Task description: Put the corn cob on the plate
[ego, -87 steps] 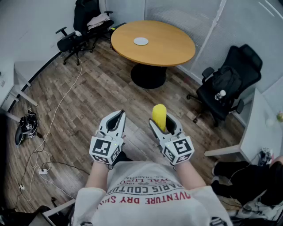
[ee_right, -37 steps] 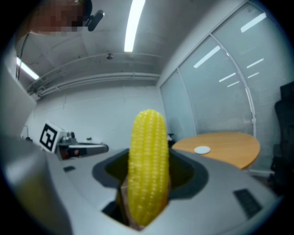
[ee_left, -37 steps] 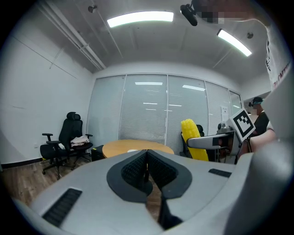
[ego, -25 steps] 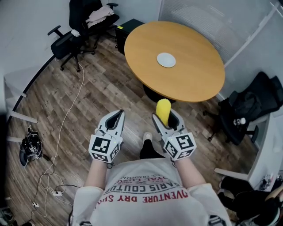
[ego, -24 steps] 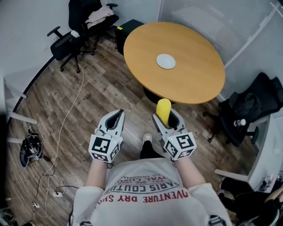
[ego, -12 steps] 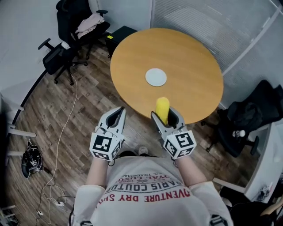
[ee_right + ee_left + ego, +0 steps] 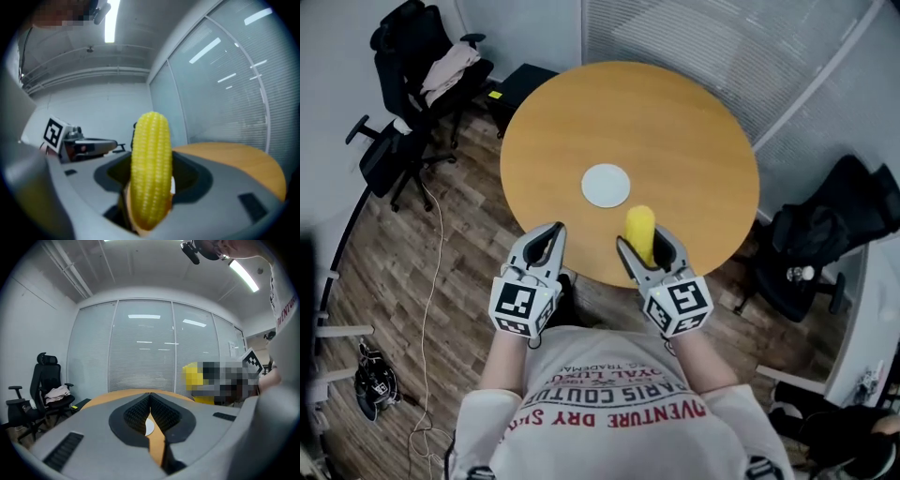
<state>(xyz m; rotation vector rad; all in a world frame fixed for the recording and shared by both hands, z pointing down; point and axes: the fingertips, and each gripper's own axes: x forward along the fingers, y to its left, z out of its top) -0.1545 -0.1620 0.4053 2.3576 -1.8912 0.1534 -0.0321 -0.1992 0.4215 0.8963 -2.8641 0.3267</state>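
A yellow corn cob (image 7: pixel 639 232) (image 7: pixel 150 168) stands upright in my right gripper (image 7: pixel 645 247), whose jaws are shut on it over the near edge of the round wooden table (image 7: pixel 694 122). A small white plate (image 7: pixel 606 185) lies near the table's middle, just beyond and left of the cob. My left gripper (image 7: pixel 551 234) hangs level with the right one at the table's near edge; its jaws meet with nothing between them. In the left gripper view the plate (image 7: pixel 148 427) shows as a sliver past the jaws.
Black office chairs stand at the far left (image 7: pixel 412 75), one with clothes on it, and at the right (image 7: pixel 825 234). A glass wall with blinds (image 7: pixel 722 37) runs behind the table. Cables and shoes (image 7: pixel 373 389) lie on the wood floor at left.
The person has walked up to the table: it and the plate have come much closer, now right beyond both grippers. The grip on the corn cob is unchanged.
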